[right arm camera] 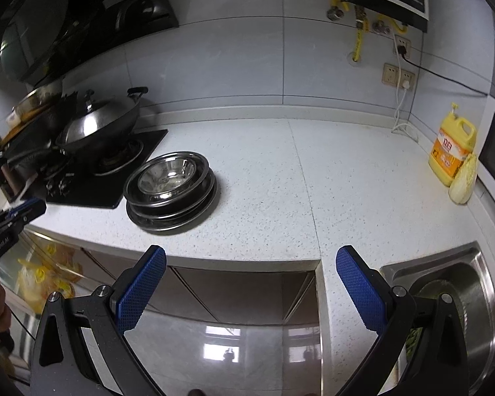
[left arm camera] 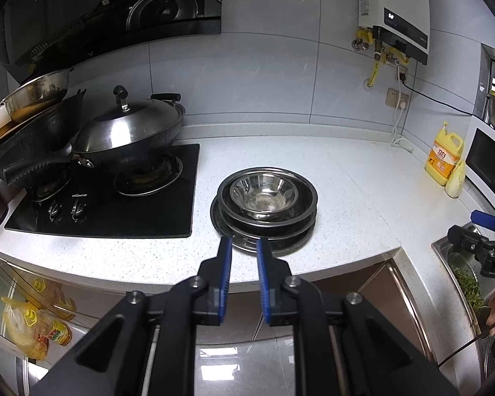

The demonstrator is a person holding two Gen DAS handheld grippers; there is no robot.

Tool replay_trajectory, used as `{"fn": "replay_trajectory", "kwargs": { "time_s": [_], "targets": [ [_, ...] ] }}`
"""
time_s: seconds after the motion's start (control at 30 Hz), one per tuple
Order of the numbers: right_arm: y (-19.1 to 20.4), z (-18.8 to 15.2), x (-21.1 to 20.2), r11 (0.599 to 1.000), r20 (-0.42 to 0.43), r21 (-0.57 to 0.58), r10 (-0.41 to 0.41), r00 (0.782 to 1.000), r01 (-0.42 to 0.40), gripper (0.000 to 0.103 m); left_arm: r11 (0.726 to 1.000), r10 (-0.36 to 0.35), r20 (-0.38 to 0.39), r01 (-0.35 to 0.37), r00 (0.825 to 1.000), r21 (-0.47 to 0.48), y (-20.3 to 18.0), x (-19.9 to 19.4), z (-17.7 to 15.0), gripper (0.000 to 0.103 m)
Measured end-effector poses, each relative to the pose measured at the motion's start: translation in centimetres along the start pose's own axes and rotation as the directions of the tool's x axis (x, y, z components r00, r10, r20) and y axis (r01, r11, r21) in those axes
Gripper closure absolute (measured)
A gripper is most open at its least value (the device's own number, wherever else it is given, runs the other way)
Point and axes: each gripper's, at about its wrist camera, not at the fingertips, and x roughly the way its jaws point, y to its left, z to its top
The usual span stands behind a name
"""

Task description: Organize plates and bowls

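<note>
A stack of steel plates (left arm camera: 247, 227) with a steel bowl (left arm camera: 264, 194) on top sits on the white counter beside the stove; it also shows in the right wrist view (right arm camera: 171, 211), with the bowl (right arm camera: 166, 178) on top. My left gripper (left arm camera: 244, 242) hovers just in front of the stack's near rim, its blue pads a narrow gap apart and holding nothing. My right gripper (right arm camera: 250, 257) is wide open and empty over the counter's front edge, right of the stack.
A black gas stove (left arm camera: 115, 204) holds a lidded wok (left arm camera: 128, 128) and a dark pan (left arm camera: 33, 151). A yellow detergent jug (left arm camera: 444, 156) and a cabbage (left arm camera: 455, 178) stand at the right. A steel sink (right arm camera: 458, 300) lies at the lower right.
</note>
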Motion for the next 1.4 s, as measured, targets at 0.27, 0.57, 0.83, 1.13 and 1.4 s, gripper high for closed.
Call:
{"fn": "replay_trajectory", "kwargs": {
  "time_s": [0.27,0.57,0.83,1.13,1.4],
  "targets": [
    [0.4,0.0,0.1,1.0,-0.005,-0.01,0.006,1.0,-0.006,0.002,1.0,0.002,0.004,-0.002,1.0,0.002,-0.1,0.0,-0.1,0.089],
    [0.3,0.1,0.6,1.0,-0.011,-0.018,0.013,1.0,-0.013,0.002,1.0,-0.019,-0.006,0.019,1.0,0.0,0.0,0.4,0.0,0.089],
    [-0.3,0.1,0.6,1.0,-0.007,0.005,0.01,1.0,-0.01,0.002,1.0,-0.029,-0.011,0.029,1.0,0.007,-0.3,1.1,0.4,0.089],
    [-1.4,0.2,0.4,0.999,-0.002,0.035,-0.009,1.0,0.009,0.002,0.999,-0.048,-0.013,0.048,0.999,0.014,-0.6,1.6,0.7,0.089],
    [-1.6,0.3,0.7,1.0,-0.009,0.026,0.002,1.0,-0.002,0.002,0.999,-0.046,-0.011,0.046,0.999,0.012,-0.4,1.5,0.6,0.089]
  ]
}}
